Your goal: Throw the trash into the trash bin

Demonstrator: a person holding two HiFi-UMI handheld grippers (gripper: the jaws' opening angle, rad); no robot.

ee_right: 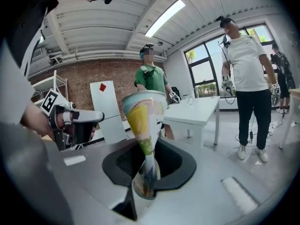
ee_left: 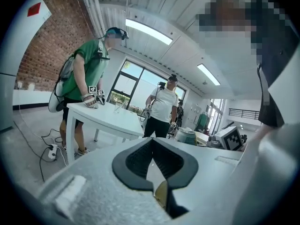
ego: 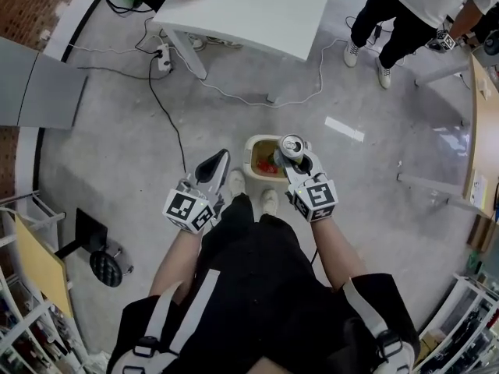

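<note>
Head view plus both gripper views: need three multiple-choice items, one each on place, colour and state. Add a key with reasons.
1. Where is the can?
A on a chair
B over the trash bin
C in a drawer

2. What colour is the bin?
A blue
B black
C cream

3. What state is the left gripper in?
A shut, empty
B shut on a bottle
C wide open

Key:
1 B: the right gripper grips the can above the bin's rim.
2 C: the rim shows cream in the head view.
3 A: the left gripper view shows the jaw tips meeting with nothing between them.
</note>
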